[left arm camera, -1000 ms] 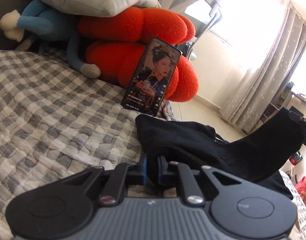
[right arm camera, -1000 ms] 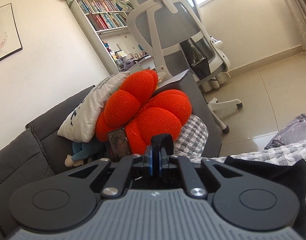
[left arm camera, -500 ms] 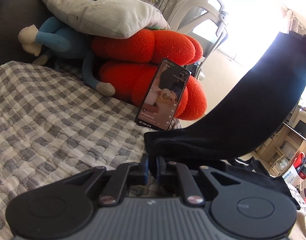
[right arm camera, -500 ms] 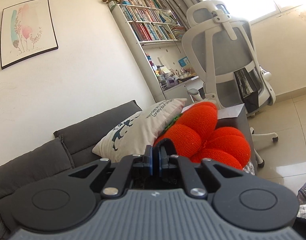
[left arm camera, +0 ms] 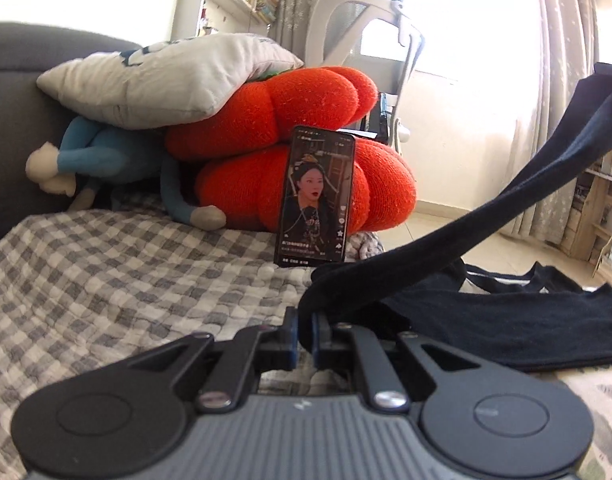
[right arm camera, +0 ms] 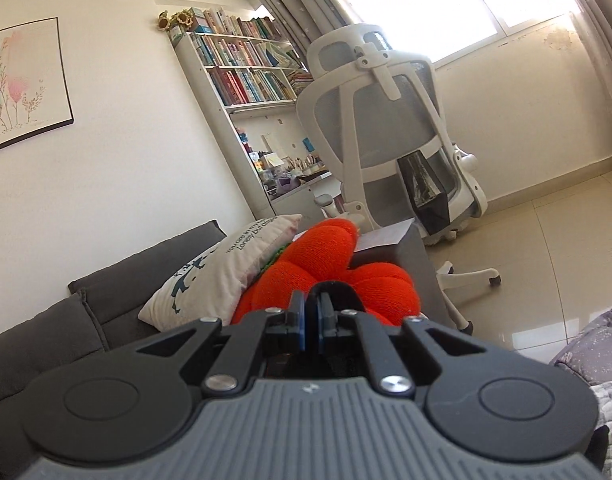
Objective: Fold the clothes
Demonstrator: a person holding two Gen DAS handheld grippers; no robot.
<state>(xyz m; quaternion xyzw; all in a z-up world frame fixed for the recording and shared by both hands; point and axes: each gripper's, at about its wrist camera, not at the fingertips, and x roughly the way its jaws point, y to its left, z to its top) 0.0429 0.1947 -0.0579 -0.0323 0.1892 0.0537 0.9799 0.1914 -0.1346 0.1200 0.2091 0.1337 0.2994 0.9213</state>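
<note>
Sofa point(left arm camera: 10, 128) at far left, pillow point(left arm camera: 166, 76) on top of a red cushion point(left arm camera: 306, 120); phone point(left arm camera: 316, 196) propped upright against the cushion, its base on the checked blanket point(left arm camera: 106, 280). Left gripper point(left arm camera: 304, 338): jaws closed on a fold of the black garment point(left arm camera: 506, 208). From there the cloth runs up and right as a taut band (rest lies on the blanket, right side). Right gripper point(right arm camera: 311, 320): jaws closed on black cloth, raised, chair point(right arm camera: 390, 132) beyond.

Matt black knit garment point(left arm camera: 506, 312); fuzzy, perhaps plush, cushion point(left arm camera: 306, 120).
</note>
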